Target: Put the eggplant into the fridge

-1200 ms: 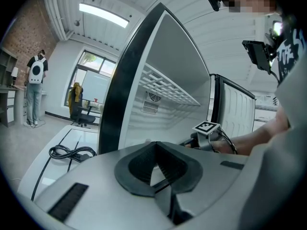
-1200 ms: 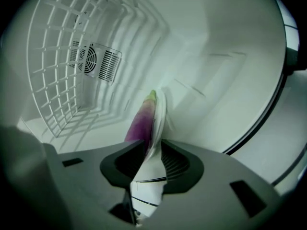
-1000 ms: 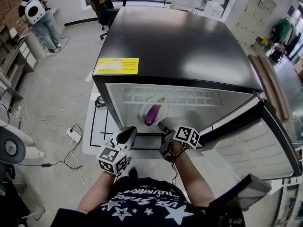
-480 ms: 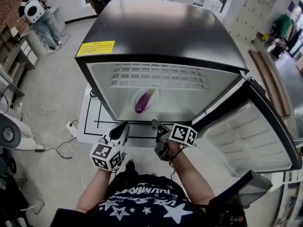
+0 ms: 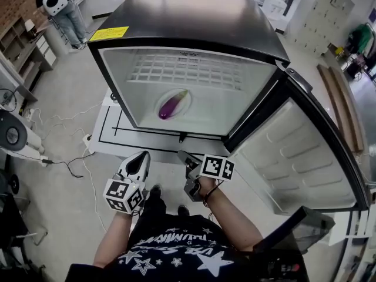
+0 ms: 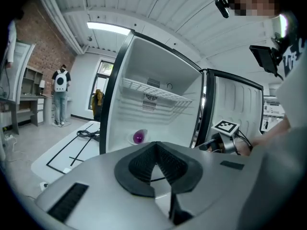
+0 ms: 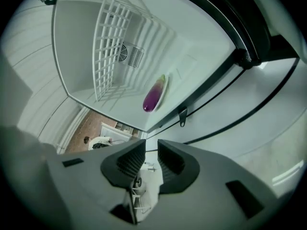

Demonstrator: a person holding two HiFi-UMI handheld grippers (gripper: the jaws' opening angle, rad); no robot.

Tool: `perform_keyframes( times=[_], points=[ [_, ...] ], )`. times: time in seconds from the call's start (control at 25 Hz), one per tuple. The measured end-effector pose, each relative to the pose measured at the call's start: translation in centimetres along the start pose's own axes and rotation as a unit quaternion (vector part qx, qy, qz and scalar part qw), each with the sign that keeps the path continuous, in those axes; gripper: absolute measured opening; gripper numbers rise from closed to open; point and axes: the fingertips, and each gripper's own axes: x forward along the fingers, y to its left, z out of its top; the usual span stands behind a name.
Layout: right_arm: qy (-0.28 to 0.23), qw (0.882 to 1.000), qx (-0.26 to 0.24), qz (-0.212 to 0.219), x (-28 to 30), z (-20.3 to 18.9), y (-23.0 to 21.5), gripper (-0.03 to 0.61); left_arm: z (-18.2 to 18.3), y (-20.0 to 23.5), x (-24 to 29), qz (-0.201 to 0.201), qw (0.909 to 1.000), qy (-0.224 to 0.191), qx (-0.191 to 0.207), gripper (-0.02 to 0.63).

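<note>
A purple eggplant (image 5: pixel 172 106) lies on a small white plate (image 5: pixel 160 100) on the floor of the open fridge (image 5: pixel 188 16). It also shows in the left gripper view as the eggplant (image 6: pixel 138 137) and in the right gripper view as the eggplant (image 7: pixel 154 95). Both grippers hang in front of the fridge, away from it and above the floor. My left gripper (image 5: pixel 140 159) has its tips touching, with nothing held. The jaws of my right gripper (image 5: pixel 183 157) stand a narrow gap apart, and that gap is empty.
The fridge door (image 5: pixel 294 151) swings wide open to the right. A white wire shelf (image 5: pixel 194 69) sits high inside. A white floor mat with black lines (image 5: pixel 114 143), cables and a power strip (image 5: pixel 88 138) lie at the left. A person (image 5: pixel 61 7) stands far back left.
Both grippers have drawn back from the fridge opening toward the person's body. The view has pulled back too, so more of the interior and door shows. The eggplant stays on its plate.
</note>
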Motion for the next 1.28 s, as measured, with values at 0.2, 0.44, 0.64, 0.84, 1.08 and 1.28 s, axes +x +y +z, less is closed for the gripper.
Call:
perform_keyframes(
  times=[0.2,0.44,0.64,0.84,1.08,1.28],
  points=[
    [0.061,0.998,-0.022,0.004,-1.2,-3.8,-0.4,0.082,-1.7,-1.0,-3.1,0.05,0.9987,-0.004,-0.006,0.009],
    [0.085,0.996,-0.035,0.015,-2.5,-6.1,0.0,0.081,-3.2,-2.0,-6.5,0.087,0.9961,-0.004,-0.013,0.009],
    [0.075,0.996,-0.045,0.014,-3.1,-6.3,-0.1,0.076,-4.4,-3.3,-7.5,0.087,0.9961,-0.006,-0.016,0.009],
    [0.068,0.996,-0.05,0.013,-4.1,-7.5,0.2,0.049,-5.1,-4.0,-9.3,0.086,0.996,-0.012,-0.022,0.009],
    [0.069,0.996,-0.053,0.017,-6.6,-11.2,1.7,0.024,-6.3,-6.4,-13.7,0.085,0.9957,-0.02,-0.031,0.009],
    [0.068,0.996,-0.058,0.022,-9.5,-14.5,2.4,0.006,-8.0,-8.9,-17.6,0.087,0.9953,-0.022,-0.037,0.009]
  ],
)
